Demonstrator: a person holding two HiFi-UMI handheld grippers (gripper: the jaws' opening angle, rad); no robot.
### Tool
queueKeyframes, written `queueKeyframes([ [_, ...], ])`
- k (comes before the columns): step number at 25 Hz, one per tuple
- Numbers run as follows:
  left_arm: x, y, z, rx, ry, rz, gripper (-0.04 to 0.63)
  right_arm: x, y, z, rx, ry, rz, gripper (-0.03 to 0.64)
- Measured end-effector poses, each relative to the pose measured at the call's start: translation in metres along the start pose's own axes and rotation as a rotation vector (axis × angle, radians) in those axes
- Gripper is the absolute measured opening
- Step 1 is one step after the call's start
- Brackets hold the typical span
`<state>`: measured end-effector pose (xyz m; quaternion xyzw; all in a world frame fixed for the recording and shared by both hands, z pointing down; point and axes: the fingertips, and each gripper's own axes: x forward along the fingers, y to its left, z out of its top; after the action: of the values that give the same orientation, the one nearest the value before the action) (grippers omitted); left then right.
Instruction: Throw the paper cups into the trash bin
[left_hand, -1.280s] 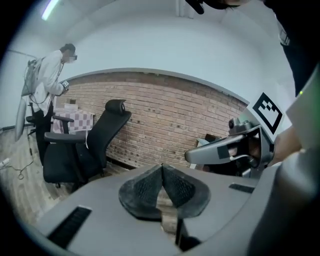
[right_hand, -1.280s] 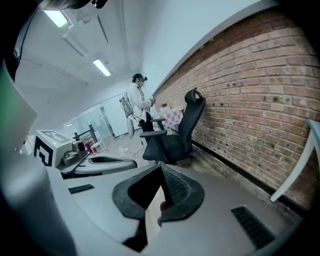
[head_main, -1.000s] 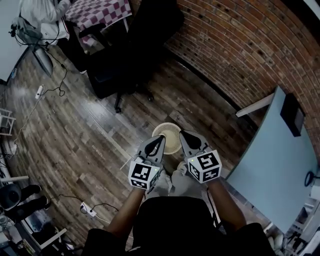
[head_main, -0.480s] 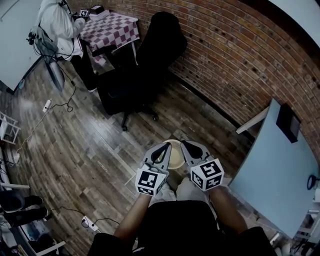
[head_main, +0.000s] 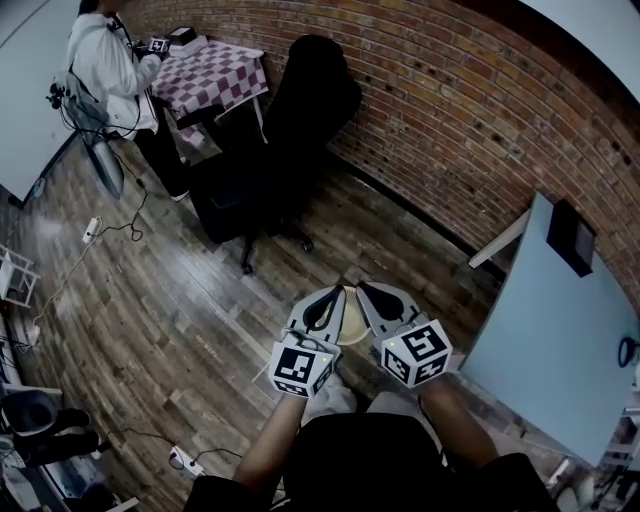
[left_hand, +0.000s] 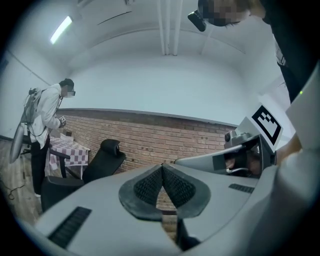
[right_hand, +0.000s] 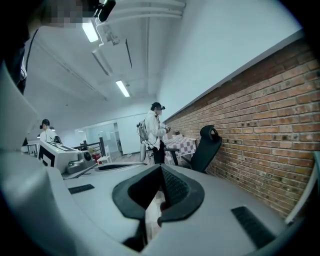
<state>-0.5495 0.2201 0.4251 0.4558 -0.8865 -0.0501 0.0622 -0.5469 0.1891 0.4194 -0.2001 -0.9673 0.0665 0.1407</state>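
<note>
Left claw (head_main: 335, 292), right claw (head_main: 362, 287), abreast (both closed)

A brick wall (head_main: 480, 110) is seen along a wood-plank floor (head_main: 150, 290). A black office chair (head_main: 290, 130) is placed near a checkered table (head_main: 215, 70).

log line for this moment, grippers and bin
left gripper: shut, empty | right gripper: shut, empty | position: side by side above cream bin | cups: none visible

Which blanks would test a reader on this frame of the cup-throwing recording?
1. The left tongs are ____, with nothing between them.
2. The wall behind the black office chair is built of ____.
3. The standing person is beside a table covered by a ____ tablecloth.
Missing words: shut; brick; checkered.
</note>
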Motion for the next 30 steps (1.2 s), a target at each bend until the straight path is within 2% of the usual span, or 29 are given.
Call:
queueKeyframes([
  [5, 0.002, -0.007, 0.012, 0.047, -0.025, 0.013, 0.009, -0.009, -0.008, 0.003, -0.001, -0.013, -0.003, 0.003],
  [12, 0.001, -0.029, 0.014, 0.034, -0.027, 0.027, 0.009, -0.035, -0.016, 0.0, 0.005, -0.013, 0.001, 0.003],
  [30, -0.035, -0.143, 0.027, 0.094, -0.035, 0.074, 0.009, -0.152, -0.004, 0.004, -0.011, -0.086, 0.034, 0.003],
])
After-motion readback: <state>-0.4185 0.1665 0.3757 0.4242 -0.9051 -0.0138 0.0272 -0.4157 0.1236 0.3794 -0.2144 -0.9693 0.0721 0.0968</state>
